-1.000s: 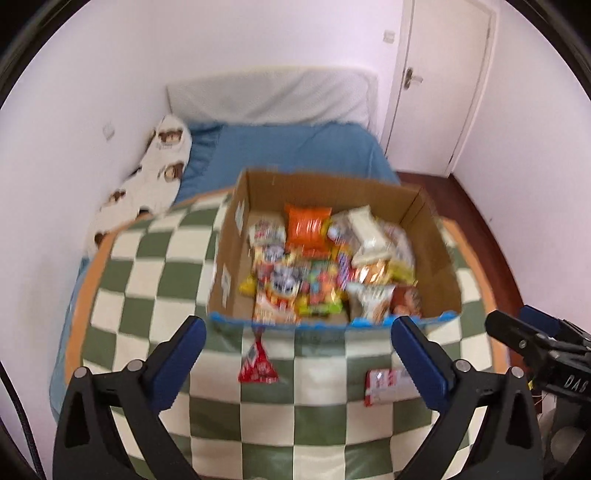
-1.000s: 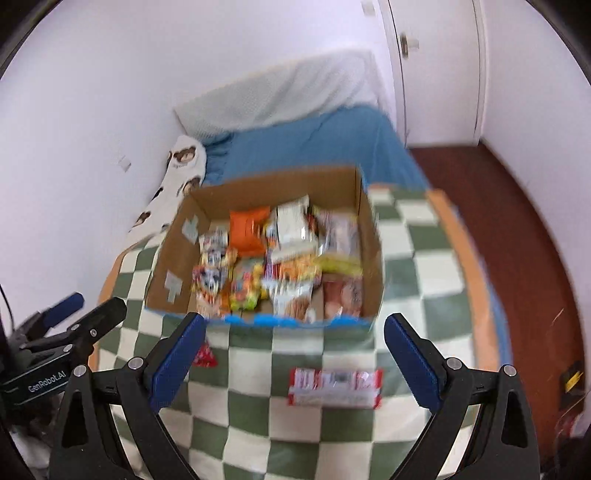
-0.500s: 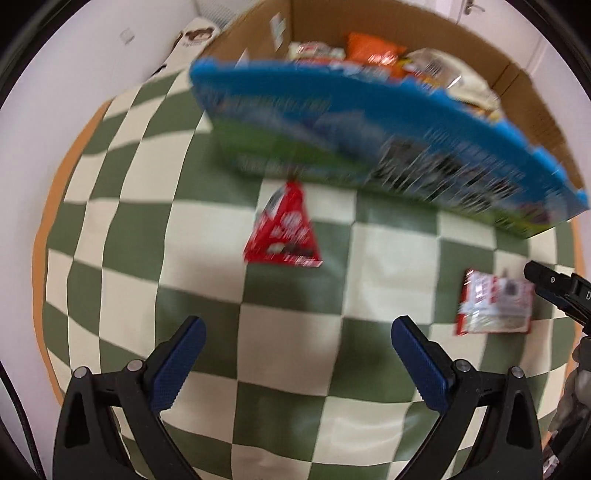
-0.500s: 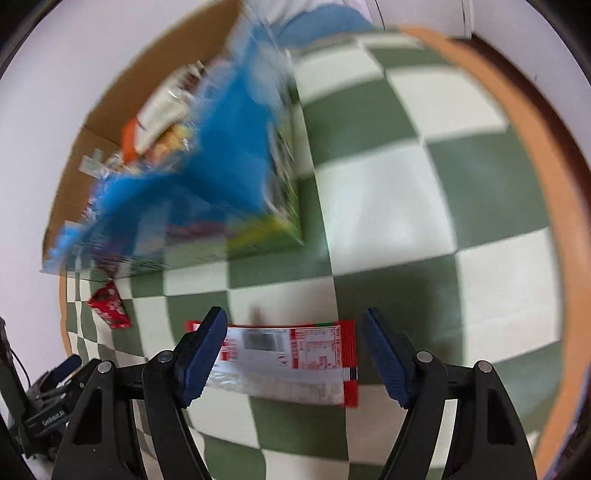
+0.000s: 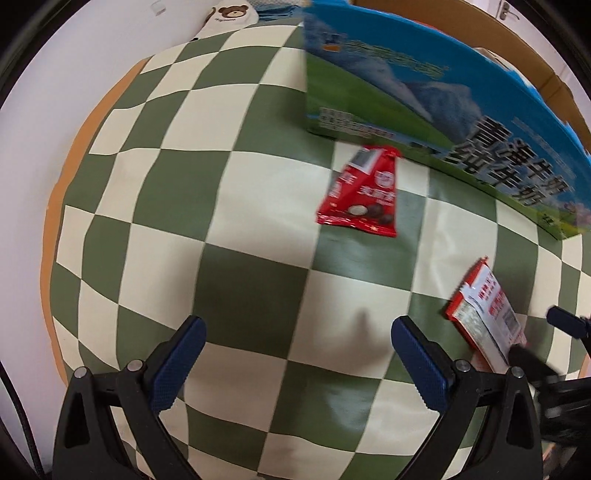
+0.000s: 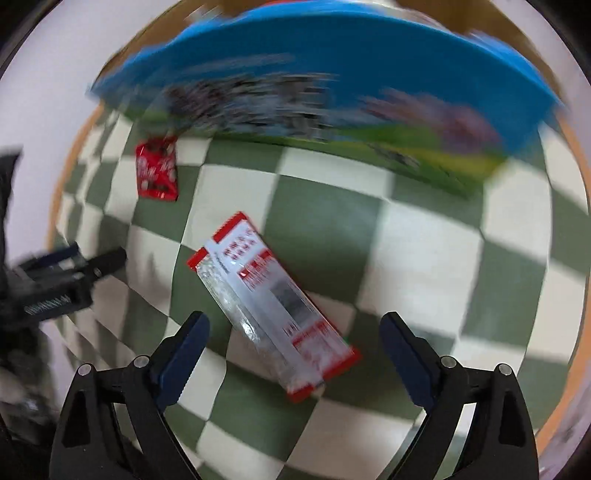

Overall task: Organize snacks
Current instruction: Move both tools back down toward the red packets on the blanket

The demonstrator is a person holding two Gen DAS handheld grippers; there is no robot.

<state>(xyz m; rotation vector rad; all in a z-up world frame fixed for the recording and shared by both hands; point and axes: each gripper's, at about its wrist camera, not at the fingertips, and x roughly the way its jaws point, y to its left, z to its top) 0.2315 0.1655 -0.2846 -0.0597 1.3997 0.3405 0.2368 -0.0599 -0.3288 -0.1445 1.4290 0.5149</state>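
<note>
A red triangular snack pack (image 5: 360, 192) lies on the checked tablecloth (image 5: 155, 192) in front of the blue-and-green cardboard box (image 5: 424, 99); it also shows in the right wrist view (image 6: 157, 173). A long red-and-white snack pack (image 6: 271, 299) lies slanted on the cloth, its lower end between my right fingers; it also shows in the left wrist view (image 5: 485, 317). My left gripper (image 5: 295, 354) is open and empty, low over the cloth, below and left of the red pack. My right gripper (image 6: 295, 350) is open around the long pack, not touching it.
The box (image 6: 325, 96) stands at the far side of the table. The table's orange edge (image 5: 66, 155) runs along the left, with a white wall beyond. A bear-print pillow (image 5: 225, 13) lies behind the table. My left gripper (image 6: 74, 269) shows at the right wrist view's left.
Both grippers have dropped from above the box toward the cloth. The right one has closed in on the long pack, which now lies slanted between its fingers. The left has moved nearer the cloth.
</note>
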